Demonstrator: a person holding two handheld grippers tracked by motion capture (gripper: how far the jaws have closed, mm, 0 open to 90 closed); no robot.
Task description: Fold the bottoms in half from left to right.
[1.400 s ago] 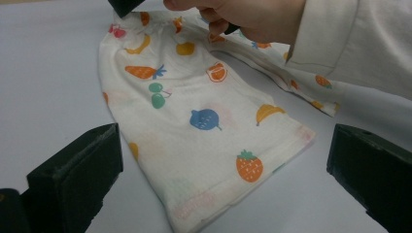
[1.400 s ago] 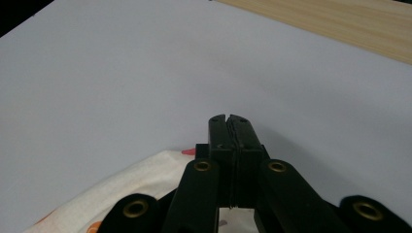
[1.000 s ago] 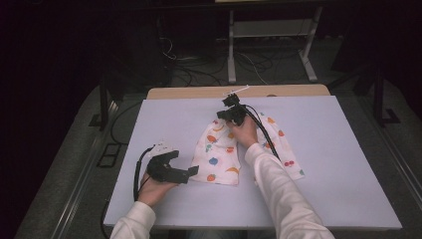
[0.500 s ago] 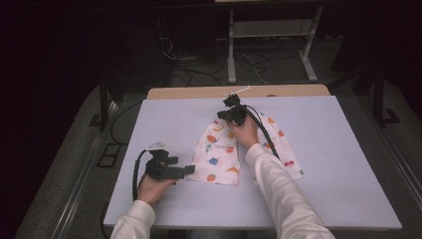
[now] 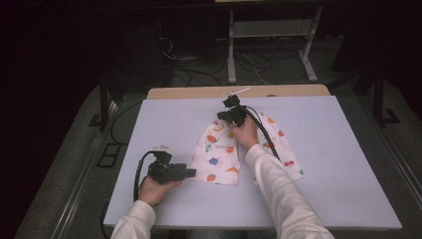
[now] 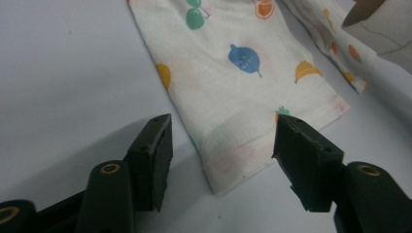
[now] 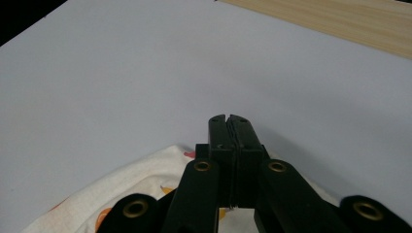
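A white cloth (image 5: 219,154) printed with coloured fruit lies flat on the pale table (image 5: 323,189). My left gripper (image 5: 191,173) sits low at the cloth's near left corner. In the left gripper view its jaws (image 6: 224,131) stand either side of that corner of the cloth (image 6: 233,73). They have just been closing, and the pads are still clear of the fabric. My right gripper (image 5: 230,103) rests at the cloth's far edge, shut. Its tips (image 7: 228,119) reach past the cloth (image 7: 136,189) over bare table. I cannot tell whether any fabric is pinched there.
A wooden strip (image 5: 199,92) runs along the table's far edge. Beyond it the dark floor holds a metal stand (image 5: 268,50) and loose cables (image 5: 179,59). The right arm's white sleeve (image 5: 278,199) crosses the cloth's right half. Bare table lies left and right.
The left gripper's jaws have narrowed around the cloth's near corner, and the hand has shifted only slightly. The right gripper and the cloth have stayed put.
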